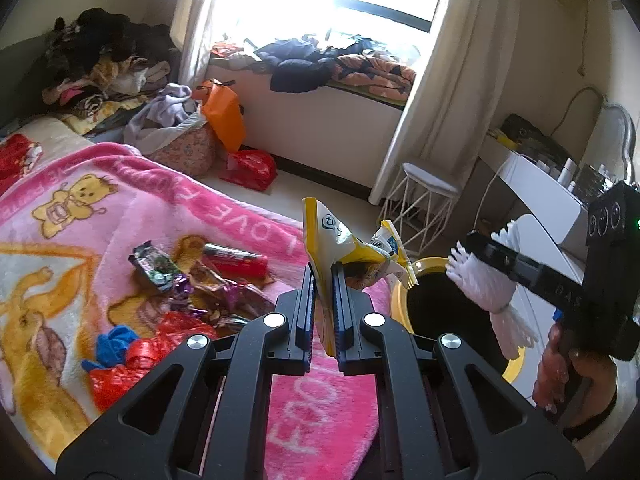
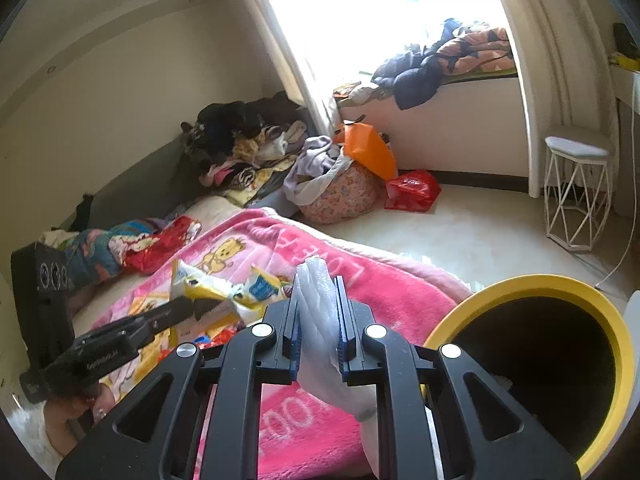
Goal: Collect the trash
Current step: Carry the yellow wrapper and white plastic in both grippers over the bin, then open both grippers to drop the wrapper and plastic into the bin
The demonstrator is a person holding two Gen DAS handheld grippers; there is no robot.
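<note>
Left tool (image 1: 323,276) is clamped tight on a yellow-and-white snack bag (image 1: 344,246), the crumpled bag sticking up past the fingertips and hanging out over the bed's edge, just beside the yellow-rimmed bin (image 1: 402,300). Over on the right, the right tool (image 2: 319,316) is pinched shut on a white ribbed plastic wrapper (image 2: 320,312), and from the left wrist view you can see that wrapper (image 1: 484,292) held right over the bin's dark mouth (the right wrist view only shows it filling the gap between the fingers). The right wrist view gives the better look at the bin (image 2: 616,344), standing on the floor against the bed's corner, dark inside. Only the left wrist view shows the pile left on the pink blanket (image 1: 248,216): a red tube (image 1: 236,261), a dark green wrapper (image 1: 154,266), purple foil scraps (image 1: 236,292), a red plastic bag (image 1: 132,364) and a blue scrap (image 1: 116,344), all bunched together near the blanket's middle, well apart from the bin. In the right wrist view the left tool (image 2: 188,308) blocks that pile.
</note>
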